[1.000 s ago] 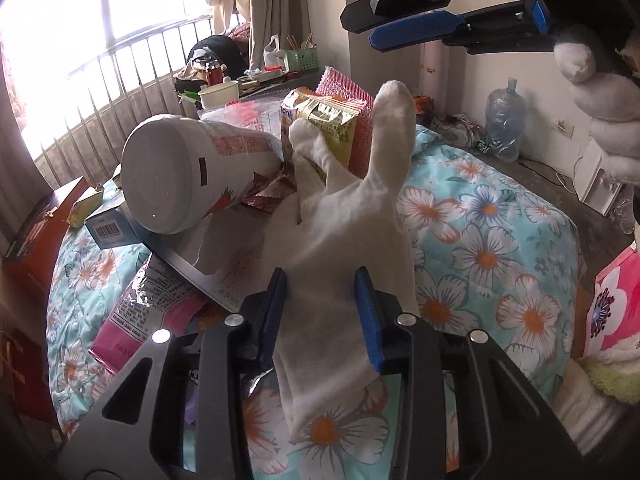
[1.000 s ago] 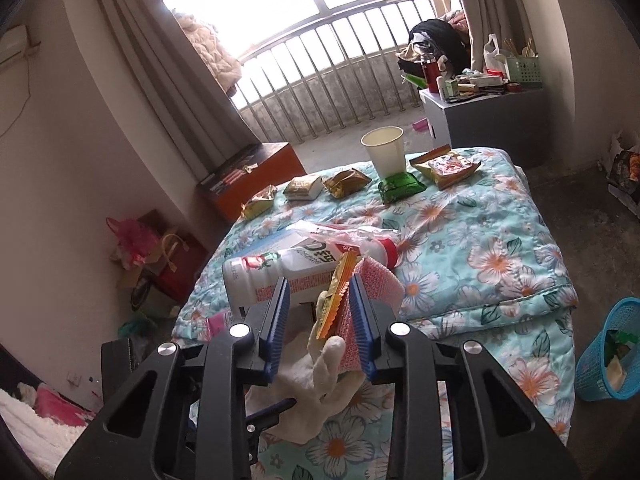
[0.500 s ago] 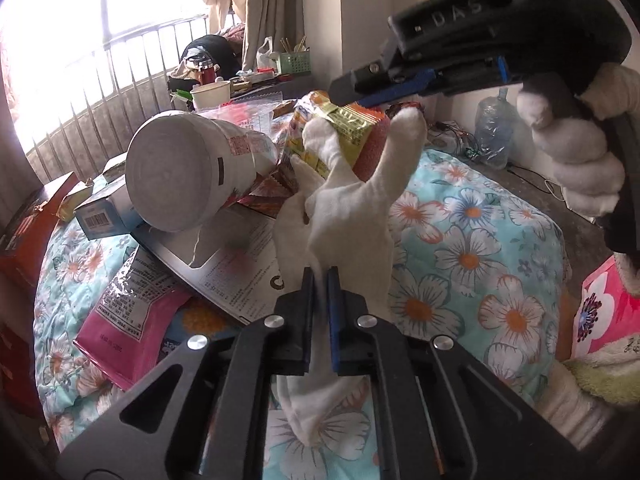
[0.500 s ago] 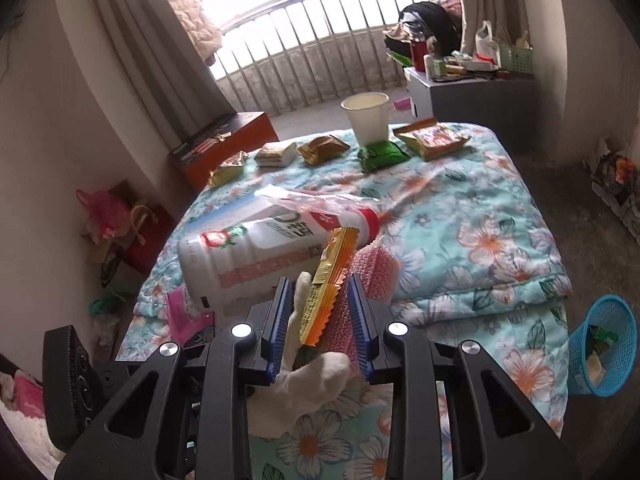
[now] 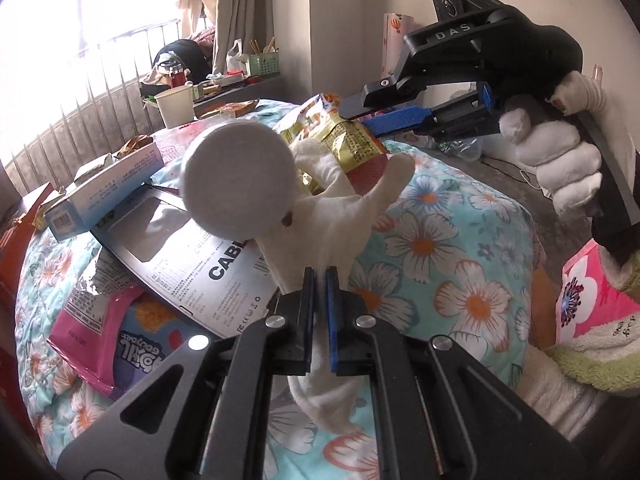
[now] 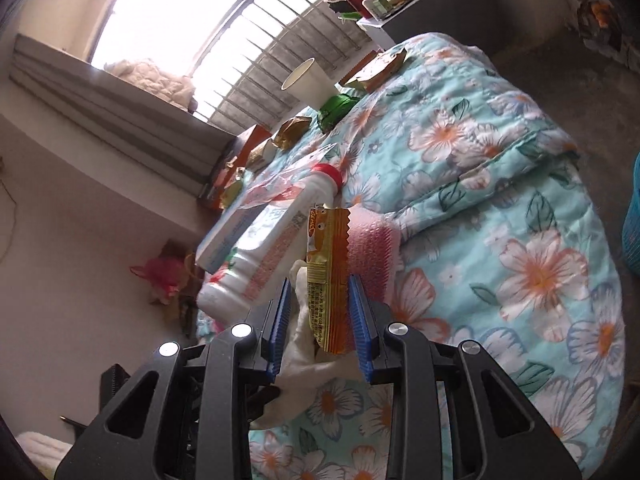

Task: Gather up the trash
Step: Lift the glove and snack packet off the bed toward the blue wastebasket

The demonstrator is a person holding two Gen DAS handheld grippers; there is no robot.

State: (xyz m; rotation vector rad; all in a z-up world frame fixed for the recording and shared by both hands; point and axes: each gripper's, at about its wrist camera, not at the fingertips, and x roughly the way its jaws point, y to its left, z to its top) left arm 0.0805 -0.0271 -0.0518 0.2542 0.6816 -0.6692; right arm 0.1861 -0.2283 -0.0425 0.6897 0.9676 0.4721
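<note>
Left wrist view: shows the left gripper [image 5: 319,280] clenched tight on the cuff end of a white glove [image 5: 332,216], glove fingers sticking up against a big white bottle [image 5: 236,178] lying on its side on the flowered quilt [image 5: 440,240]. Shows too, from outside, the right gripper [image 5: 357,115] in a gloved hand [image 5: 560,168], closed across a yellow snack wrapper [image 5: 340,140] just above the glove's fingers.

Could go wrong in three ways, at a guess:
- Could snag the wrapper on the glove fingers if the two are pulled apart quickly.
- Could nudge the bottle into a roll off the printed card sheet [image 5: 208,264] when lifting the glove, given the contact between them.
- Could lose the thin wrapper, with the bulkier pink bubble wrap [image 6: 370,252] in the same pinch taking most of the squeeze.

Right wrist view: looks straight along the wrapper between the blue pads. Adds what the other misses:
- a sliver of blue basket [image 6: 634,220] on the floor at the right edge, probably the place for the trash;
- the bottle's red cap;
- more wrappers and a paper cup [image 6: 306,84] at the far end of the bed.

Gives no sight of the left jaws. Leaves out the card sheet and the packets under it, seen only from the left wrist.
</note>
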